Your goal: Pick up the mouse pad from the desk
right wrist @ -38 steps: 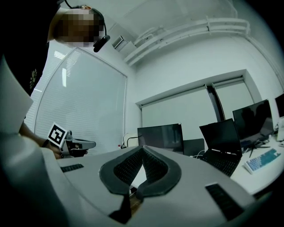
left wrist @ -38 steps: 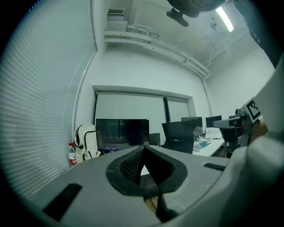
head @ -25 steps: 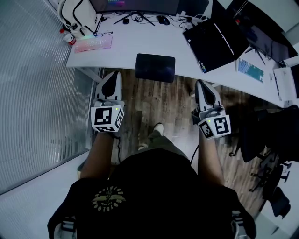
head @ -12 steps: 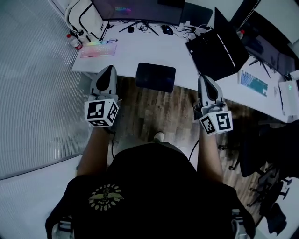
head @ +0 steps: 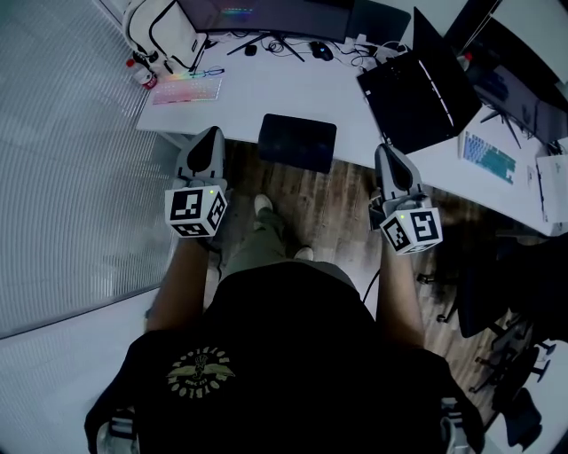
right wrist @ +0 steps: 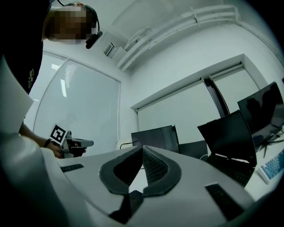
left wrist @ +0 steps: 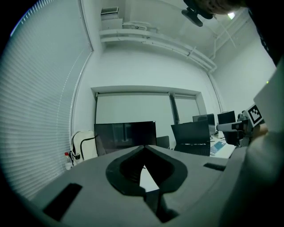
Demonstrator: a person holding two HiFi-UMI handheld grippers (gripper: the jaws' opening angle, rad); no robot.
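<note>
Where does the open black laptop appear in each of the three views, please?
Head view: laptop, upper right.
Left gripper view: laptop, right of centre.
Right gripper view: laptop, at the right.
Shared landmark: the dark monitor, left of the laptop in every view.

mouse pad (head: 297, 142) on the near edge of the desk (head: 266, 89), between left gripper (head: 211, 137) and right gripper (head: 387, 155), apart from both, with keyboard (head: 186, 89) behind-left, laptop (head: 417, 84) right, monitor (head: 266, 13) at the back.

Open black laptop (head: 417, 84), rainbow-lit keyboard (head: 186, 89) — dark monitor (head: 266, 13), white backpack (head: 164, 31)
</note>
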